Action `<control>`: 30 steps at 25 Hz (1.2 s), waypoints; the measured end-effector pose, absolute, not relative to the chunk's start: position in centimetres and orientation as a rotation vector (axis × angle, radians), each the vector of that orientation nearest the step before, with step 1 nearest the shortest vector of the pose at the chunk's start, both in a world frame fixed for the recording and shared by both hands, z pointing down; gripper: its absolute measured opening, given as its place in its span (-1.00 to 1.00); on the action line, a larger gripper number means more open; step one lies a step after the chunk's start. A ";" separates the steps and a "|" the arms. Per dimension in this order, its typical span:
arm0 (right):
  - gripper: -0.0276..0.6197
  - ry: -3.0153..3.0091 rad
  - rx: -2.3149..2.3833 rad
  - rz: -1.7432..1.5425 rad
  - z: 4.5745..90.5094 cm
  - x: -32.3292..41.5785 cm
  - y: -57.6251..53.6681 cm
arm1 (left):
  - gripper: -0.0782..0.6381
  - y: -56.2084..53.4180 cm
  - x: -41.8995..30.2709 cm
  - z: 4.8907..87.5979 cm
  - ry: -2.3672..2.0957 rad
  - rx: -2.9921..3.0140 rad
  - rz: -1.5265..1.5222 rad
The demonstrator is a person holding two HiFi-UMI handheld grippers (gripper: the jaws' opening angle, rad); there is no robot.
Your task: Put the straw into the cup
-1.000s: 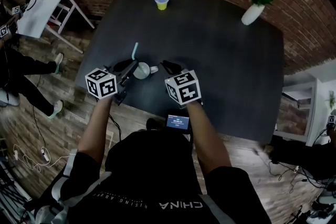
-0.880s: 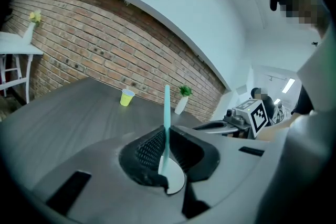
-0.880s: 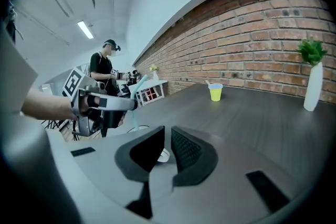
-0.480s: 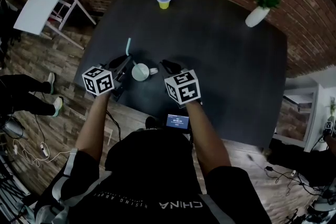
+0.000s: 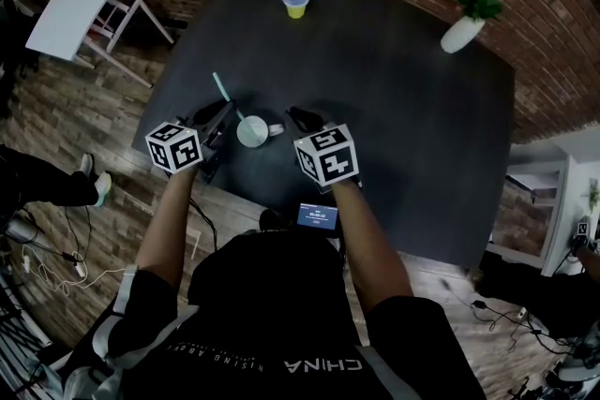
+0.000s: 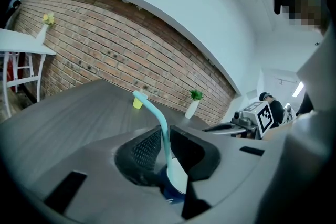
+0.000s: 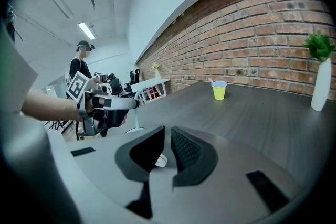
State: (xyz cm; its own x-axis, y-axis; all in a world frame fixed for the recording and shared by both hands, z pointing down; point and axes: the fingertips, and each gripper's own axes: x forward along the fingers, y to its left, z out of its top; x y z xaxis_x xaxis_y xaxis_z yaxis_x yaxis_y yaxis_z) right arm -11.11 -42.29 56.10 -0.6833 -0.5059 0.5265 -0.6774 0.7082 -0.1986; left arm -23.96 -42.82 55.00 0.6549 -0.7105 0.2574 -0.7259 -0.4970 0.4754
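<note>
The big dark tabletop (image 5: 375, 98) has a small white cup with a handle (image 5: 252, 132) close to its near edge, toward the near left corner. The left gripper (image 5: 223, 112) comes in over that edge. Its fingers are closed on a long light blue bendy straw (image 5: 223, 92). The straw leans away toward the left edge. Its low end meets the white cup's rim on the left side. In the left gripper view the straw (image 6: 157, 115) stands up between the fingers, and the cup (image 6: 177, 178) shows under them. I cannot tell if the tip is inside the cup.

The right gripper (image 5: 296, 116) is just beside the cup's handle, on the right. Its fingers (image 7: 184, 152) are close together, with only a thin slit between them. A bit of white shows low in the slit. I cannot tell if they pinch it.

Open dark tabletop lies between the white cup and a little yellow cup (image 5: 294, 5) near the far edge. A white vase with a green plant (image 5: 462, 33) stands by the far right corner, well apart from both grippers.

From the head view the black fingers are hard to see against the dark top. The person's arms cover part of the near edge.
</note>
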 end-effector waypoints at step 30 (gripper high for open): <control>-0.80 -2.528 0.837 0.459 52.2 -14.5 -34.1 | -0.77 -32.4 -23.6 51.8 -1.086 2.528 0.114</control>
